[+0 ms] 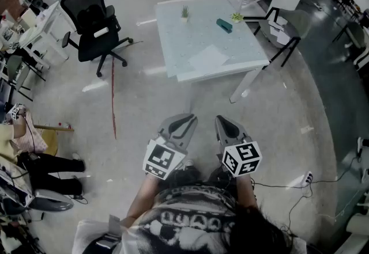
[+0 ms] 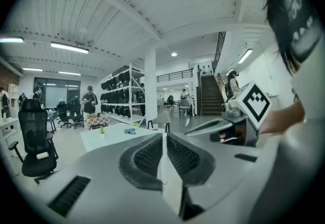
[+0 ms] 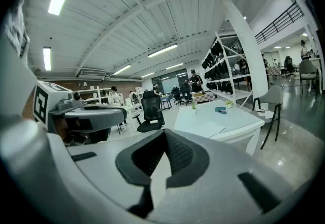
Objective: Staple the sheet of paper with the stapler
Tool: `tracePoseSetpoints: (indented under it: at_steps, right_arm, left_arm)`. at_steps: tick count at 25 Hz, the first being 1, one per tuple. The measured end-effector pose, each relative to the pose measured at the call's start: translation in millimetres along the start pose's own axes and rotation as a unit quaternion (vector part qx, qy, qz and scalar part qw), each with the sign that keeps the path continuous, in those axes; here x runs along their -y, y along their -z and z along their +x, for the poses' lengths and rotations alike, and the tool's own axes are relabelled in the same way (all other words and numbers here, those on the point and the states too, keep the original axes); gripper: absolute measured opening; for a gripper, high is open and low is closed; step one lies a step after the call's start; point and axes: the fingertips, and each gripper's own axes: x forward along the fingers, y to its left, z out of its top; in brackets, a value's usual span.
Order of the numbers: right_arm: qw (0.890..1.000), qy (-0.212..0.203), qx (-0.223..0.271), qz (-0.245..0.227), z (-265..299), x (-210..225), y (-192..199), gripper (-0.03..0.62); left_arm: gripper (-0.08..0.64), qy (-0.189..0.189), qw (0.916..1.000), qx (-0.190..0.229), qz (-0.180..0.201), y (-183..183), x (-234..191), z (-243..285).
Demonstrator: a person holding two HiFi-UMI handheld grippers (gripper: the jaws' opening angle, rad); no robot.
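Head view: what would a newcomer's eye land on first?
Two grippers with marker cubes at bottom centre, left gripper and right gripper side by side, both shut and empty. Ahead, the pale table carries the sheet of paper near its front edge and the teal stapler farther back. A black office chair stands left of it.

the left gripper [image 1: 185,118] and right gripper [image 1: 222,119] sit side by side, well apart from the table [image 1: 173,34] ahead of them. on the table, the sheet of paper [image 1: 209,58] lies near the front edge, straight ahead of the right gripper. the stapler [image 1: 224,26] lies behind the sheet, near the right plant [image 1: 237,17]; the left plant [image 1: 185,12] stands further left. the office chair [image 1: 95,22] stands ahead and left of the left gripper, left of the table.
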Motion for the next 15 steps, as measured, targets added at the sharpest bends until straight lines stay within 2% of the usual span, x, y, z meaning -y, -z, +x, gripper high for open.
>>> tracePoseSetpoints:
  at_steps: [6,10,15]
  right_arm:
    - [1.000,-0.002,0.006,0.001,2,-5,1,-0.009]
    - [1.000,0.001,0.007,0.024,3,-6,5,-0.008]
    - [1.000,0.003,-0.005,0.023,11,-6,9,-0.008]
  left_arm:
    - [0.025,-0.003,1.0000,0.002,-0.006,4,-5,-5]
    - [0.025,0.005,0.9999,0.000,-0.009,9,-5,-9]
    - [0.025,0.014,0.9997,-0.005,-0.016,15,-7,-8]
